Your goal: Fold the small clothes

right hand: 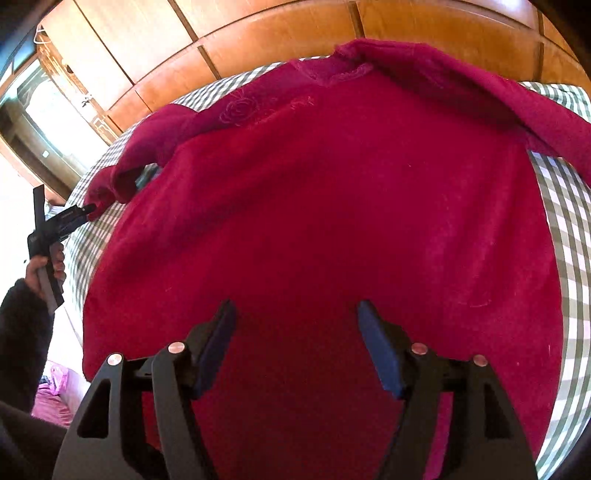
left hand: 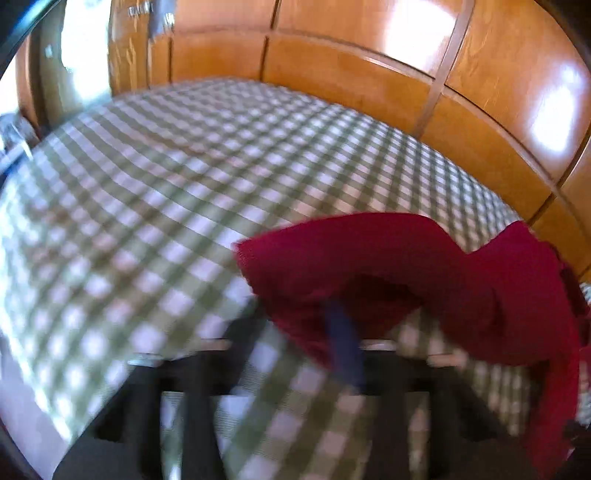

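Observation:
A red fleece top (right hand: 314,206) lies spread on a green-and-white checked sheet (right hand: 569,229), neckline at the far side, one sleeve folded over at the far right. My right gripper (right hand: 295,321) is open and empty, hovering over the top's near hem. My left gripper (right hand: 90,208) shows at the left of the right wrist view, shut on the cuff of the left sleeve (right hand: 122,177), lifting it. In the blurred left wrist view the gripper (left hand: 332,314) is draped by that red sleeve (left hand: 406,273); one blue pad (left hand: 343,343) shows beneath it.
Wooden wardrobe doors (right hand: 280,29) stand just behind the bed. The checked sheet (left hand: 166,192) stretches bare to the left of the sleeve. A bright window (right hand: 48,110) is at the far left. Pink cloth (right hand: 51,391) lies low beside the bed.

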`<state>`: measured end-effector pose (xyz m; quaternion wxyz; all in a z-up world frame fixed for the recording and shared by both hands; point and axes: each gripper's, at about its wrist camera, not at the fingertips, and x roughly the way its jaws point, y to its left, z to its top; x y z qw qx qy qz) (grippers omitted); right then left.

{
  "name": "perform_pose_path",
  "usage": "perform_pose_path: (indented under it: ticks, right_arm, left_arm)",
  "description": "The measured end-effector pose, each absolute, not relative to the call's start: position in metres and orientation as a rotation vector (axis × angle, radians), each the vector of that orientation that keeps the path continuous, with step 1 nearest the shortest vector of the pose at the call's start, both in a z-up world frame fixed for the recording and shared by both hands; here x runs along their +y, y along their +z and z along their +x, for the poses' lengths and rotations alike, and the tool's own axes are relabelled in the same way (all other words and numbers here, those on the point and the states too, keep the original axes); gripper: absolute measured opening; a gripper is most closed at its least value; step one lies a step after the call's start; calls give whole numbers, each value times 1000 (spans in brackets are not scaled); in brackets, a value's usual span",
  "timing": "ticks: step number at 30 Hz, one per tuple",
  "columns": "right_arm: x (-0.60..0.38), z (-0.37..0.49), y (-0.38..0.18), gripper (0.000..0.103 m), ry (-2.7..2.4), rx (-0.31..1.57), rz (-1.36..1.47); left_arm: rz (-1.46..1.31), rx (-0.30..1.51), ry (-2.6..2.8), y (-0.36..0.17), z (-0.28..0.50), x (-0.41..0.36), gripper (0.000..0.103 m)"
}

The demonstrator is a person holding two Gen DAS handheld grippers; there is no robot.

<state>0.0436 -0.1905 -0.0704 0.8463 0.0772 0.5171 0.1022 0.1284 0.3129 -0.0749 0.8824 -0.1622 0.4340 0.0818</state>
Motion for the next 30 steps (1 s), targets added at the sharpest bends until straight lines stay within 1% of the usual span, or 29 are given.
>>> perform_pose_path:
  ticks: [1, 2, 4, 8, 9, 11, 13, 15, 17, 19, 23, 27, 30]
  right_arm:
    - [-191, 44, -71, 69, 212, 1091, 163]
    - [-191, 45, -72, 69, 209, 1091, 163]
    - [-188, 46, -74, 69, 204, 1091, 166]
    - [-189, 44, -74, 69, 203, 1081, 174]
    - [-190, 43, -75, 69, 203, 1079, 175]
    - [-190, 42, -75, 69, 202, 1069, 183]
    - [-191, 41, -76, 69, 202, 1062, 186]
    - [-192, 39, -76, 69, 202, 1055, 192]
    - [-193, 38, -75, 69, 203, 1052, 196]
    - [-194, 36, -75, 69, 202, 1053, 190]
    - [-189, 36, -74, 69, 184, 1060, 149]
    - [-187, 35, -76, 70, 173, 1066, 125]
    - [-185, 36, -77, 74, 164, 1066, 118]
  left_arm:
    - [-358, 901, 155, -75, 130, 312, 6]
    - [-382, 897, 128, -72, 132, 310, 0]
    - [-457, 871, 83, -56, 129, 313, 0]
    - [-581, 757, 57, 1, 113, 335, 0]
    - [-590, 708, 76, 22, 105, 344, 0]
    - [-609, 668, 136, 50, 99, 361, 0]
    - [-577, 657, 217, 63, 98, 372, 0]
    - [-537, 680, 295, 65, 104, 381, 0]
    - [-480, 743, 395, 54, 112, 383, 0]
    - [-481, 789, 452, 38, 120, 388, 0]
    - [-522, 768, 509, 31, 146, 393, 0]
    - [-395, 703, 576, 53, 180, 386, 0]
    - [-382, 757, 579, 45, 204, 386, 0]
